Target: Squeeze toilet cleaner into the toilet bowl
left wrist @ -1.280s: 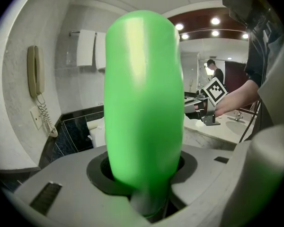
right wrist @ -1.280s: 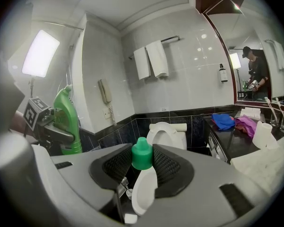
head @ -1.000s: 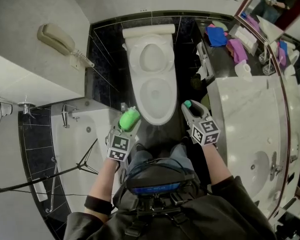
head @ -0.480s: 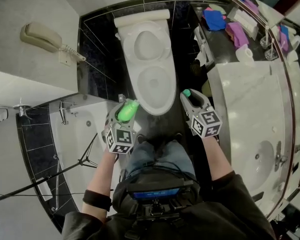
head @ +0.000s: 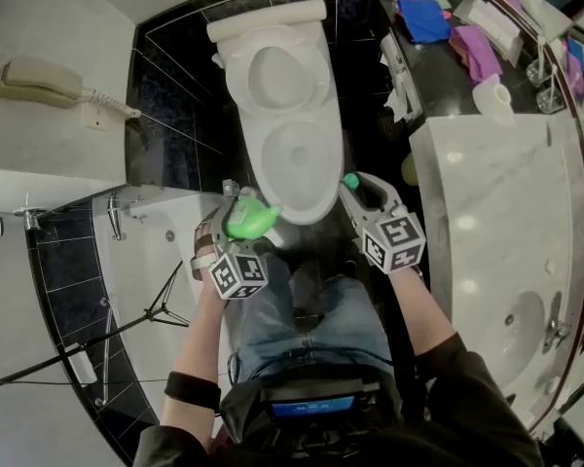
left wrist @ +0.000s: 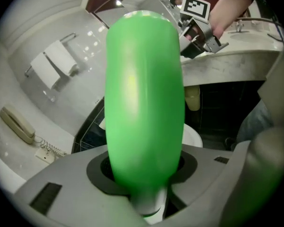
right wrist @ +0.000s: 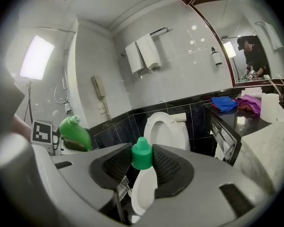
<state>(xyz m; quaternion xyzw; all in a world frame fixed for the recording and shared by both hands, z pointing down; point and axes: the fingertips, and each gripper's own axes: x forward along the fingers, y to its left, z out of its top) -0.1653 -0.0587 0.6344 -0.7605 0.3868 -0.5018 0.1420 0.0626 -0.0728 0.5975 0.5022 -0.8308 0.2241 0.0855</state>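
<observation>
At the toilet's front rim, the left gripper tilts down on its left side, clamped on a green bottle; the right gripper, opposite, pinches what seems a green cap.

The toilet bowl is set at the middle, its raised lid behind it. At its left front rim a bottle is held in the left hand-held gripper. At its right a cap is held in the right hand-held gripper. A bathtub lies left, the desk right, and cloths are seen beyond the desk.
</observation>
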